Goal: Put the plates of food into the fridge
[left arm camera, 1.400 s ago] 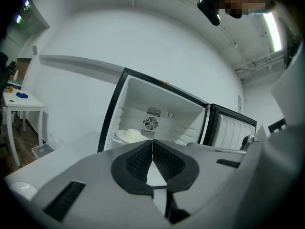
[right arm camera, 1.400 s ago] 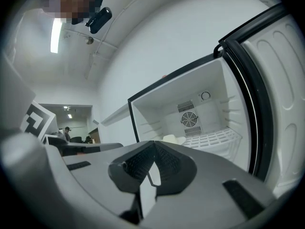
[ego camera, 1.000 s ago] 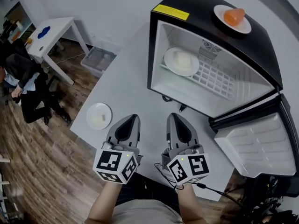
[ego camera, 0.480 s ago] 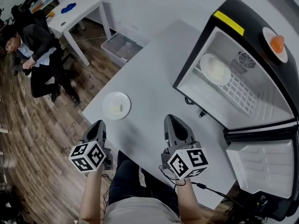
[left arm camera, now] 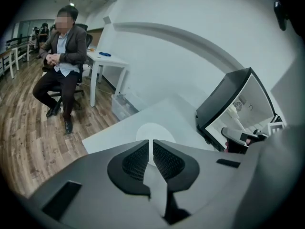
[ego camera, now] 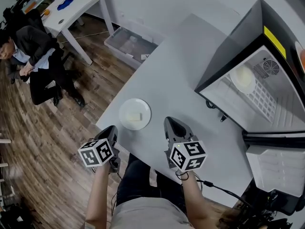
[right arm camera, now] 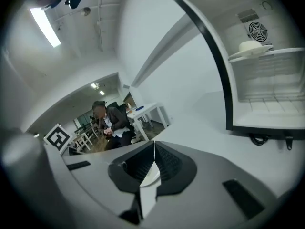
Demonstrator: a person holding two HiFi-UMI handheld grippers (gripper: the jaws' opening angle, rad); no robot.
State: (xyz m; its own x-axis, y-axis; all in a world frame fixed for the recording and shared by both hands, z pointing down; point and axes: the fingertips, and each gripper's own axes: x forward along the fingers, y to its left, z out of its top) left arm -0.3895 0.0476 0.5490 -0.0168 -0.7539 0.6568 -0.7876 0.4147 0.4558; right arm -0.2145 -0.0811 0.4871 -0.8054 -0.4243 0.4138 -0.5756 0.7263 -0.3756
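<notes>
2 grippers, left (ego camera: pixel 112 130) and right (ego camera: pixel 172 123), low by near edge of table (ego camera: pixel 190 51). Jaws of each pressed together, gripping nothing. 2 plates in plain view: near plate (ego camera: pixel 135 114) with pale food, flat on table just ahead, between both grippers; fridge plate (ego camera: pixel 243 78) on wire shelf inside fridge (ego camera: pixel 238 42). 1 fridge, door (ego camera: pixel 279 168) swung open. Beyond: 1 seated person (ego camera: pixel 33 51), 1 small desk (ego camera: pixel 81 1), 1 clear bin (ego camera: pixel 129 43) on floor.

table (ego camera: pixel 181 66) is reading smooth matt grey; floor (ego camera: pixel 38 137) is showing wood planks; fridge (ego camera: pixel 233 51) shell is looking black with a sheen, liner white plastic; plate (ego camera: pixel 125 111) is looking smooth white.
</notes>
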